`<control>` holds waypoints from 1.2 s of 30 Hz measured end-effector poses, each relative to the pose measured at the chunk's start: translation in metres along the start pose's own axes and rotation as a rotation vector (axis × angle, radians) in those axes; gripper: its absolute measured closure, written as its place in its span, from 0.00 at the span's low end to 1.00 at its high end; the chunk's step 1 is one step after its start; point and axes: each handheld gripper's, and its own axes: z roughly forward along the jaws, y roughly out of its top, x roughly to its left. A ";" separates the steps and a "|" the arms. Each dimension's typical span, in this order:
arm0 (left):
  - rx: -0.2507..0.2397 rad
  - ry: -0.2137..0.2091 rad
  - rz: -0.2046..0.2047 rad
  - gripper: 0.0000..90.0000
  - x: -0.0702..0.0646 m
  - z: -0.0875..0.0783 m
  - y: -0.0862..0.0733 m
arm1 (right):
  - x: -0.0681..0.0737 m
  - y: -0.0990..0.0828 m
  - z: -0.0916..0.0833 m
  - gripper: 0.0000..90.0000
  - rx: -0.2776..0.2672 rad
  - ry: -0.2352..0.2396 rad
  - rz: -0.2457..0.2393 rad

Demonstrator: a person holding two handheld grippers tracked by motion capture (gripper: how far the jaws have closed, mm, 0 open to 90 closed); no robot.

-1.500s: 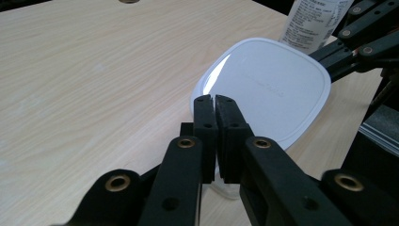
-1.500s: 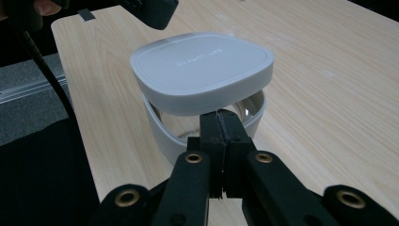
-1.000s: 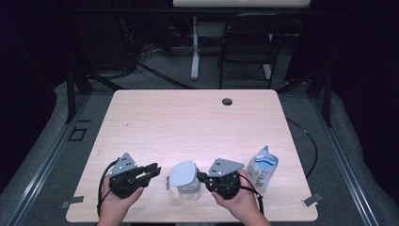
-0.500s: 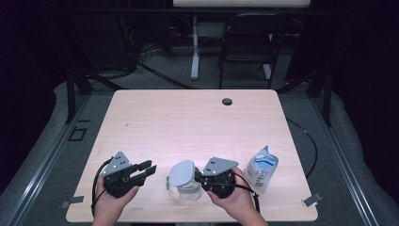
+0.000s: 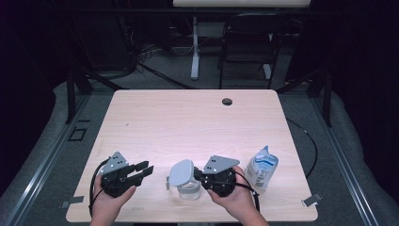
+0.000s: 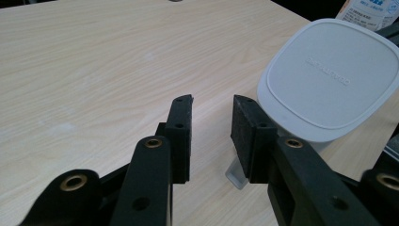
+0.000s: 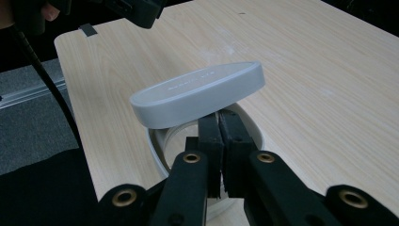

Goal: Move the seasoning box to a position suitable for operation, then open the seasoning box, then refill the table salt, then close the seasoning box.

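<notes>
we see the clear container (image 5: pixel 188 188) at the near edge of the wooden surface (image 5: pixel 188 122), a little right of centre, its grey lid (image 5: pixel 181 172) tilted up on the side facing the left gripper. the right gripper (image 5: pixel 201 178) sits just right of it, jaws clenched together on the container's rim under the raised lid. the left gripper (image 5: pixel 145 169) rests to the left, apart from the container, its jaws released with nothing between them; they have just been opening. a plastic pouch (image 5: pixel 261 165) stands to the right, just beyond our right hand (image 5: pixel 235 200).
</notes>
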 end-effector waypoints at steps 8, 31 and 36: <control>-0.004 0.009 -0.003 0.69 -0.003 0.001 0.001 | 0.004 0.011 -0.005 0.98 -0.012 -0.004 -0.015; 0.009 0.020 -0.020 0.72 0.006 -0.003 0.001 | 0.015 0.029 0.013 0.98 -0.026 0.039 -0.032; 0.011 0.020 -0.020 0.71 0.004 -0.001 0.000 | 0.017 0.031 0.016 0.98 -0.029 0.045 -0.036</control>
